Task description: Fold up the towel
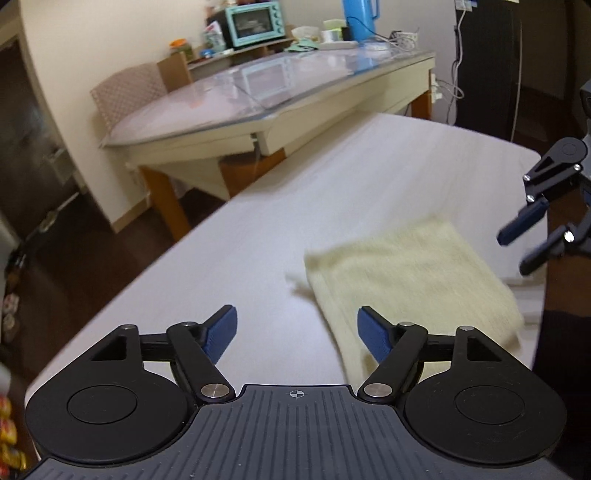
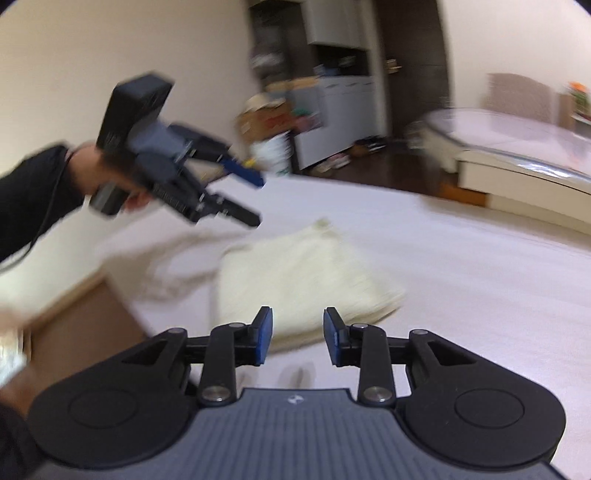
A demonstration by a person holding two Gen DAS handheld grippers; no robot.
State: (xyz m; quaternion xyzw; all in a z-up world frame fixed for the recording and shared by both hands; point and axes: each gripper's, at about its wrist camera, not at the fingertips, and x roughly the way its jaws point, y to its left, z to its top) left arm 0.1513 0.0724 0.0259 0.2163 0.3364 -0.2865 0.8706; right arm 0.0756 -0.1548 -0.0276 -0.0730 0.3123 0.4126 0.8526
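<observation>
A pale yellow towel [image 1: 410,280] lies folded into a small rectangle on the white table [image 1: 280,229]. It also shows in the right wrist view [image 2: 299,280]. My left gripper [image 1: 295,330] is open and empty, held above the table just left of the towel's near edge; it shows from the side in the right wrist view [image 2: 255,201]. My right gripper [image 2: 298,339] is open and empty, above the towel's near edge; it shows at the right edge of the left wrist view [image 1: 517,251]. Both views are blurred by motion.
A glass-topped dining table [image 1: 258,96] with a mint toaster oven [image 1: 255,22] and a blue jug [image 1: 358,18] stands beyond the white table. A chair [image 1: 129,92] stands by it. A brown box [image 2: 81,325] sits beside the white table's edge.
</observation>
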